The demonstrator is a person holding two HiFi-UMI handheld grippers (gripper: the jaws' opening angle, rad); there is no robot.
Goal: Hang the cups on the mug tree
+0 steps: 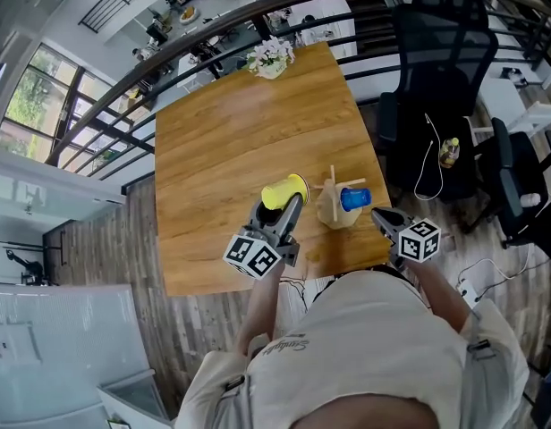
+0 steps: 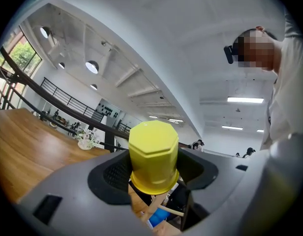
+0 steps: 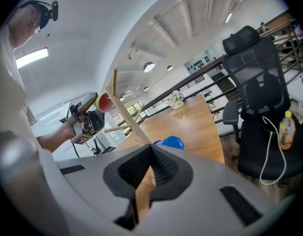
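The table (image 1: 240,123) is carrying the mug tree (image 1: 334,208) at its 5 o'clock corner. The left gripper (image 1: 292,207) is clamping a yellow cup (image 1: 283,192) at the tree's 9 o'clock. The right gripper (image 3: 150,167) is sitting closed and empty at 4 o'clock, and a blue cup (image 1: 354,198) is hanging on the 3 o'clock peg.

We hold a yellow cup (image 1: 283,192) on its side at the jaws of our left gripper (image 1: 289,204), just left of the wooden mug tree (image 1: 333,209) on the counter (image 1: 249,132). A blue cup (image 1: 354,198) hangs on the tree's right side. Our right gripper (image 1: 381,218) hovers near the tree, over the counter's near edge. A pot of flowers (image 1: 271,57) stands at the far end.
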